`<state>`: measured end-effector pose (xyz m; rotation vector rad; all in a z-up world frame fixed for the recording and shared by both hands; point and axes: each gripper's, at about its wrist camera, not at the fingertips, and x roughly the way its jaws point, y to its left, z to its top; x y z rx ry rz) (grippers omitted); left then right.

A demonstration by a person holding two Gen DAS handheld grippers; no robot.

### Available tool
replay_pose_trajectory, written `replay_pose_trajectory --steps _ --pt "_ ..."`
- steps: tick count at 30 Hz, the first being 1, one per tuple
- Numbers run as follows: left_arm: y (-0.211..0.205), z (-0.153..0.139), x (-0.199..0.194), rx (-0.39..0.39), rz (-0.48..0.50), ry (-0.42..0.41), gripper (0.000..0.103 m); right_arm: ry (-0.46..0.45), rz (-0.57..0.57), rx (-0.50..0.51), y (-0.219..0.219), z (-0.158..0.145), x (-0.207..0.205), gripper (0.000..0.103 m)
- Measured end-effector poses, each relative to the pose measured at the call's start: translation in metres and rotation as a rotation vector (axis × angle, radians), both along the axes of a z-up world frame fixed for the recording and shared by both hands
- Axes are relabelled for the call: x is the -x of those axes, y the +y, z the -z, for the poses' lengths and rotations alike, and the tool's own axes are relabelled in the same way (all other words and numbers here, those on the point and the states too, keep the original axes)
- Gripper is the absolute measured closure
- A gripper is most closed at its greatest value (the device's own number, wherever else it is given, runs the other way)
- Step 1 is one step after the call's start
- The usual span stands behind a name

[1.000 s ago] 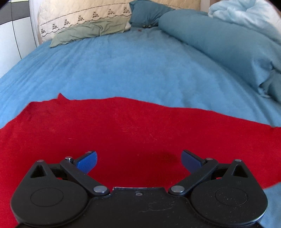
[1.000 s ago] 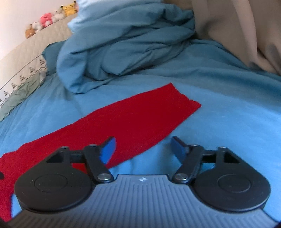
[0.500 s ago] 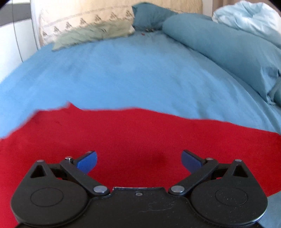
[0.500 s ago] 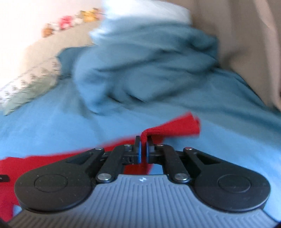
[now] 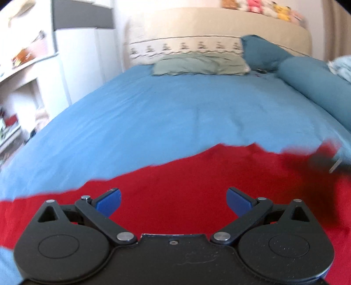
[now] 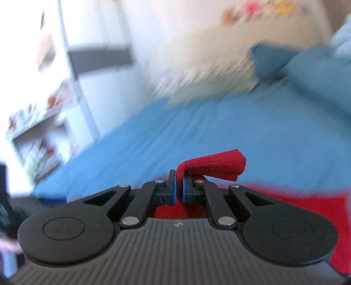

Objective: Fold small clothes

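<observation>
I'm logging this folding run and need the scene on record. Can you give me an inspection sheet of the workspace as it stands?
Surface: bed with blue sheet, mostly bare.
Job's things: red garment spread on the near part of the sheet; its end is lifted.
Clutter: green pillow, teal pillow, rolled teal duvet at the head and far side.
Grippers: left gripper jaws open over the red garment, nothing between them; right gripper jaws shut on the garment's end.
Cables: nothing seen.
Surroundings: cream headboard with plush toys on top; white shelving beside the bed.
</observation>
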<state>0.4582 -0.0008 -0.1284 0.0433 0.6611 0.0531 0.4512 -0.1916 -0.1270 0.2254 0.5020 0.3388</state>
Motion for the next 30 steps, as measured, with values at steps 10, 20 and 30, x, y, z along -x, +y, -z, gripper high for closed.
replay_pose_trajectory --steps 10,20,30 --pt "0.014 0.018 0.015 0.133 0.058 0.062 0.0 0.089 -0.087 0.114 0.032 0.048 0.013 0.04" --pt "-0.109 0.027 0.008 -0.12 0.434 -0.006 0.008 0.056 0.155 0.236 -0.058 0.027 0.086 0.004" --pt "-0.122 0.048 -0.021 -0.034 0.39 0.072 0.094 0.1 0.33 0.186 -0.114 0.038 0.11 0.002"
